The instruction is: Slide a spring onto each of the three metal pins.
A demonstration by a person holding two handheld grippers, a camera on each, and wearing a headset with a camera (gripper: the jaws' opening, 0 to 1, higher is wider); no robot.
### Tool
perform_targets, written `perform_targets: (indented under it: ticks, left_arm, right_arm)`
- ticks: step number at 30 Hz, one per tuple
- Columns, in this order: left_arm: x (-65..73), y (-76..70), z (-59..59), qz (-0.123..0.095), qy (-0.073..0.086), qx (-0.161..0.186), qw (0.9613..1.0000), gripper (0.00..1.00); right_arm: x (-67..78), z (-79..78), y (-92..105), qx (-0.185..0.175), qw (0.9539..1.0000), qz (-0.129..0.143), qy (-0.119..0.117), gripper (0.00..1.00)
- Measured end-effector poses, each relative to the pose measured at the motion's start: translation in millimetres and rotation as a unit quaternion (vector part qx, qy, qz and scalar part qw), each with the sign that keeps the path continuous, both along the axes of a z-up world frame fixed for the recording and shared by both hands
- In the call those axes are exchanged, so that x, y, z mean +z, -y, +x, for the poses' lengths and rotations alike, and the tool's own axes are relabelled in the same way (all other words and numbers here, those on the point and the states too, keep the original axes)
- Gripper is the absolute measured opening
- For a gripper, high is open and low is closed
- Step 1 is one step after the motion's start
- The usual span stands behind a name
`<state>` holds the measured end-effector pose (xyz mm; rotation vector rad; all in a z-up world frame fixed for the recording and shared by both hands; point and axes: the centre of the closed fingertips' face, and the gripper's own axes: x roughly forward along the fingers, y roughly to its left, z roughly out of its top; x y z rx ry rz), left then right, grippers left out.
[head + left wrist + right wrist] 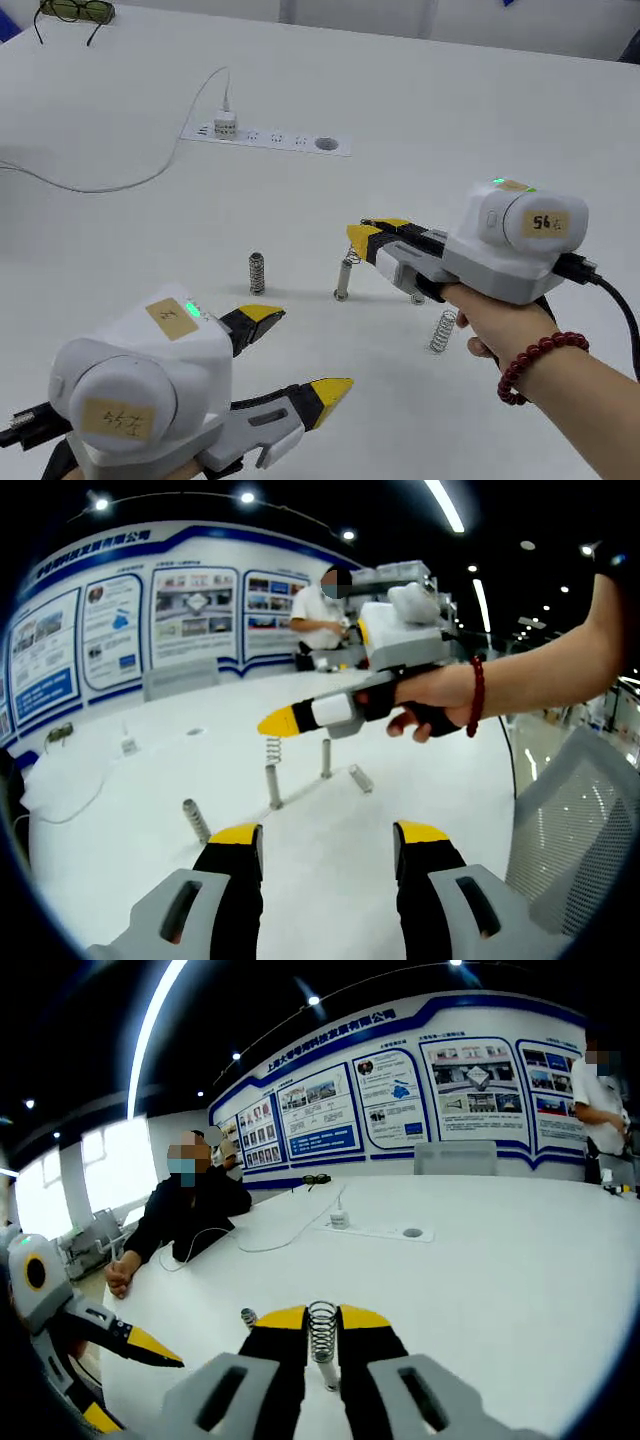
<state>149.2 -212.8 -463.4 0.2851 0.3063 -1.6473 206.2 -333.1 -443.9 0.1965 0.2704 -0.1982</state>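
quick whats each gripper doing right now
Left gripper: open, holding nothing.
Right gripper: shut on a spring, just above a pin.

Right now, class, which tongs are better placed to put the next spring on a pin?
Right. The right tongs clamp a spring just above a bare pin; the left tongs are open, holding nothing, and farther from it.

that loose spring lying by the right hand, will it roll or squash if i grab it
The spring lies on its side on the smooth table, so a nudge would probably roll it. Its thin open coils look light and likely to squash or spring away under a hard pinch.
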Motion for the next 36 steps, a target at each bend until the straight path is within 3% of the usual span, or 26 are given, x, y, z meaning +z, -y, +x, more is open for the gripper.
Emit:
perform_targets:
  ticks: [14,36]
  left_arm:
    - [-2.6,-0.8,3.3,0.004,0.001,0.005,1.0000,0.53]
    - [-3.5,-1.5,4.8,0.007,0.003,0.007,0.9999,0.51]
  right_arm:
    - [-10.6,4.5,0.1,-0.009,0.9999,-0.006,-0.009,0.12]
    - [-30.0,3.5,-3.2,-0.002,0.9984,-0.042,-0.037,0.13]
